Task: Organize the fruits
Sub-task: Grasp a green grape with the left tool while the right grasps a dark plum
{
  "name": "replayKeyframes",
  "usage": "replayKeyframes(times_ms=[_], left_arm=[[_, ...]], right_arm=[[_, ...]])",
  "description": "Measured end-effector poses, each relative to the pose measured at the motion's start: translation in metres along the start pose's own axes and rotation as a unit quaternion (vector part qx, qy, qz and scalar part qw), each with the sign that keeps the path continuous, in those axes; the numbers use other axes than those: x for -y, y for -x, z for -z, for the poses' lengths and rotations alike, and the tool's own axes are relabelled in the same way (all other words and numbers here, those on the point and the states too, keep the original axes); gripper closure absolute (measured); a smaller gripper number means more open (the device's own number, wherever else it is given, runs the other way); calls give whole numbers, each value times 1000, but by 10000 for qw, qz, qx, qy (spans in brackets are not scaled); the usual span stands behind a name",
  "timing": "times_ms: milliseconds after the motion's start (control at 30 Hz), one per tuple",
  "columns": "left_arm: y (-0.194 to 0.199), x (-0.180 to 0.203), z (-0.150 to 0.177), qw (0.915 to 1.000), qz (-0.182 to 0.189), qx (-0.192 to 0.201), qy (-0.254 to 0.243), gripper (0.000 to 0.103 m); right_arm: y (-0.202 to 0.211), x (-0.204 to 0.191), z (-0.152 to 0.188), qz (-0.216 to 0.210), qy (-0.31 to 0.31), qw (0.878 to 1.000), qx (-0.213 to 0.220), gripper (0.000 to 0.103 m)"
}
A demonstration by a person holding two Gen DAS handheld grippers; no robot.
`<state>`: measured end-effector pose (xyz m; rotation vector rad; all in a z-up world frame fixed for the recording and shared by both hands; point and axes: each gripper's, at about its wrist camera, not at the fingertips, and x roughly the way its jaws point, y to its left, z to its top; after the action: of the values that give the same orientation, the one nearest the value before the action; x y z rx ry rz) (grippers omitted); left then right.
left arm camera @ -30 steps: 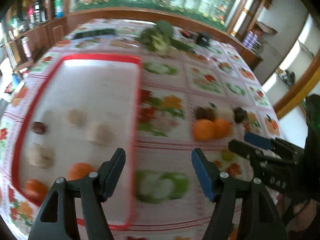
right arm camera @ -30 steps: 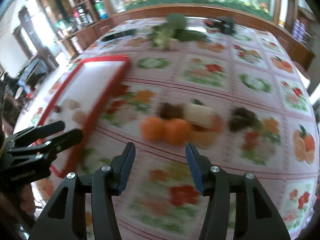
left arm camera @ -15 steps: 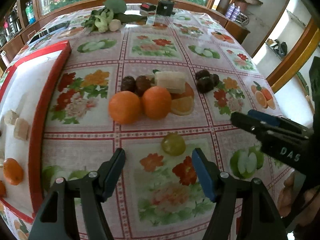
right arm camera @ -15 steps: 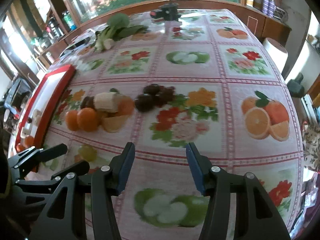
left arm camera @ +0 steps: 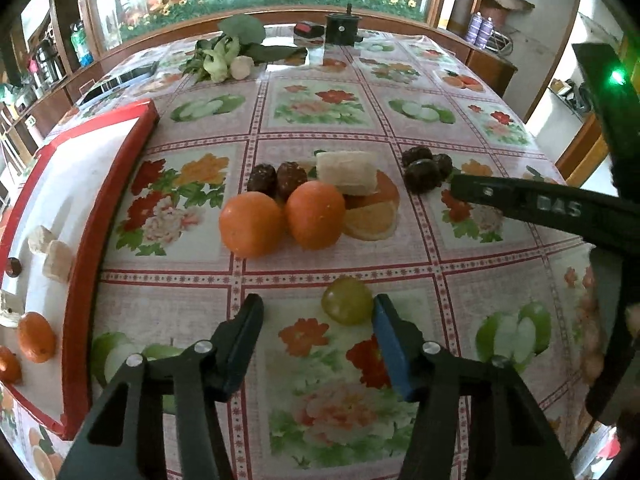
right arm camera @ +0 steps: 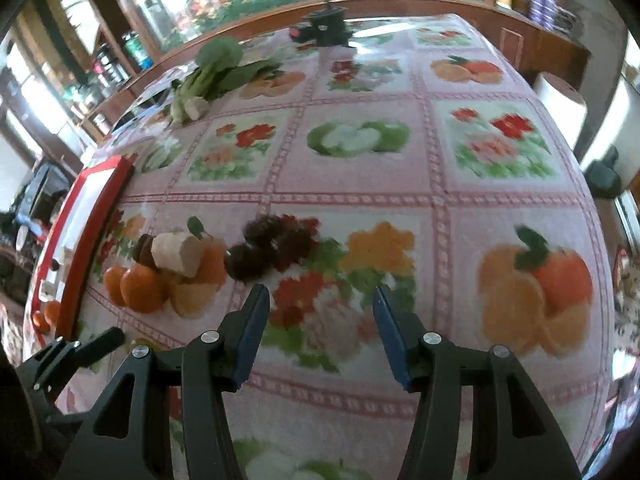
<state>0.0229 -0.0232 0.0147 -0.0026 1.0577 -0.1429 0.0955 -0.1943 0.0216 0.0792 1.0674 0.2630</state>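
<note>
1. Green grape (left arm camera: 347, 300): lower centre of the left wrist view, alone on the table (left arm camera: 320, 128), touching or just beside the inner face of the right-hand finger of the left claw (left arm camera: 318, 312). Not yet gripped.
2. Left claw: jaws wide, empty. Judged step: pick up the grape. It sits off-centre in the gap, so shift the claw toward frame right until the grape lies midway, advance, then close gently; round, soft fruit could roll away or bruise.
3. Two oranges (left arm camera: 282, 222): frame centre, touching each other. Behind them, two dark dates (left arm camera: 277, 178) and a pale peeled chunk (left arm camera: 347, 172).
4. Dark fruit cluster (left arm camera: 426, 166): right of centre, just beside the tip of the right claw as seen from the left wrist.
5. Right claw (right arm camera: 320, 308): jaws wide, empty, just short of that cluster (right arm camera: 272, 246) in its own view.
6. Red-rimmed tray (left arm camera: 110, 200): left edge of frame, carrying small oranges (left arm camera: 35, 336) and pale pieces (left arm camera: 50, 254); the likely destination.
7. Leafy greens (left arm camera: 232, 50): top centre, well apart.
</note>
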Motion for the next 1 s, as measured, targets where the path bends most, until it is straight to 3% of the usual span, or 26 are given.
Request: replayKeyframes(times_ms=[67,233,300,367,467,633,767,833,900,967,1000], left_arm=[[0,-1,0,10000,7,-2,28,44],[1,-2,3,9999,58,126,68,46],[2,-1,1,9996,192,167,73,65],[1,3,0,9991,402,132,68,75],[2,9,1,9994,260,209,-52,75],[1,1,-1,9986,472,139,170,75],[0,-2,-1,9981,549,103,259,73],[0,-5,-1,9977,581,97,330,73],[0,-6,-1,9974,629,86,355,72],[1,-7,-1,9972,640,81,366,71],[1,-7,-1,9971,660,80,368,71]], right_arm=[[-4,-6,-3,-3,163,9999,-28,49],[-2,-16,1,-471,225,9986,-69,49],[-4,-17,0,-551,194,9982,-95,49],[-5,-18,0,-655,144,9977,-108,49],[-6,-20,1,-722,130,9973,-96,49],[-10,-25,-1,-776,208,9968,2,49],[-15,-33,-6,-696,387,9968,70,49],[-18,-41,-6,-437,669,9967,115,50],[-21,-50,-6,-112,1034,9945,154,58],[-21,-51,-5,45,1178,9928,188,73],[-20,-48,-5,44,1137,9933,192,76]])
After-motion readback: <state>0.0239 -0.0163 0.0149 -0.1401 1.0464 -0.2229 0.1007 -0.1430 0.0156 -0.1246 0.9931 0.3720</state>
